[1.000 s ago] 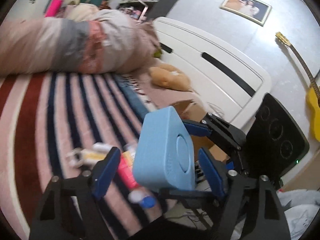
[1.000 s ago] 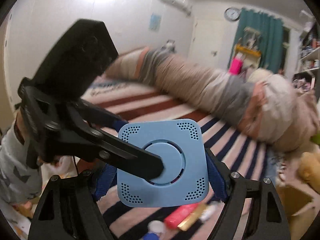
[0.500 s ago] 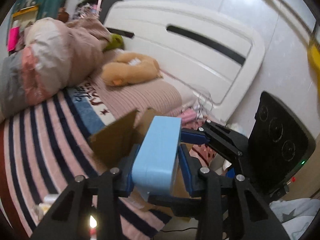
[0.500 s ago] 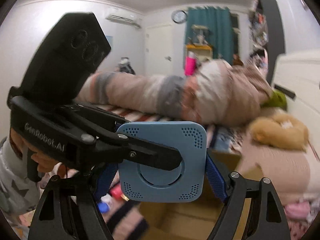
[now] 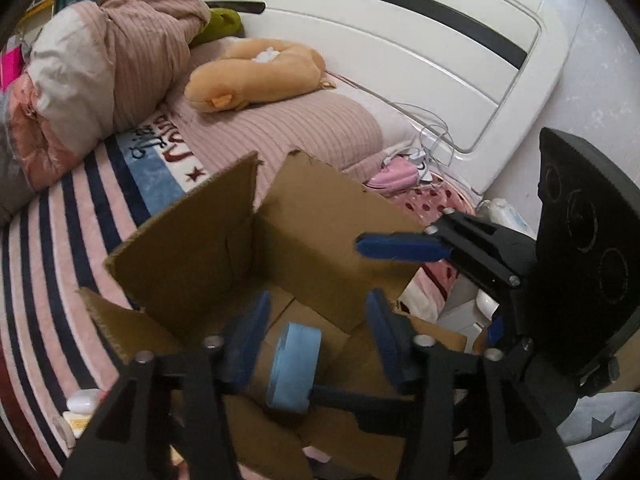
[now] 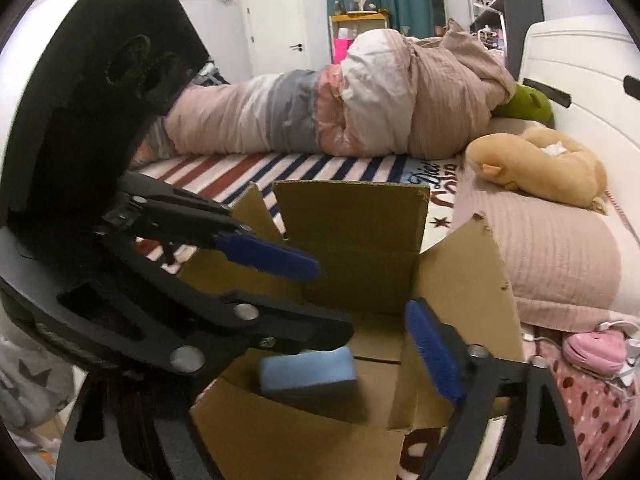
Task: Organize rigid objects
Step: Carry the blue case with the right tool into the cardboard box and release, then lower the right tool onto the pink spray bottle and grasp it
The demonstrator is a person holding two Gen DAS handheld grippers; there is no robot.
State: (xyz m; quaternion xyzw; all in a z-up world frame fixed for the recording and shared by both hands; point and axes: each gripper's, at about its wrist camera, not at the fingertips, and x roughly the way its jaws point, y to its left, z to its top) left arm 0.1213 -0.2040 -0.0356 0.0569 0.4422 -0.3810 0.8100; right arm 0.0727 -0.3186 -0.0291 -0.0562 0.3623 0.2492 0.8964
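one item is in: the blue device [image 5: 295, 366] lies inside the cardboard box [image 5: 192, 248], free of both tools; left gripper [image 5: 316, 340] and right gripper [image 6: 360, 308] stand spread, holding nothing; small bottles [image 5: 82, 400] on the striped bedding look left to collect.

A striped bed [image 5: 48, 248] fills the left of the frame. On it lie an open cardboard box [image 5: 192, 248] at centre, a rolled quilt [image 5: 104, 56] upper left, and a tan plush toy [image 5: 256, 72] above the box.
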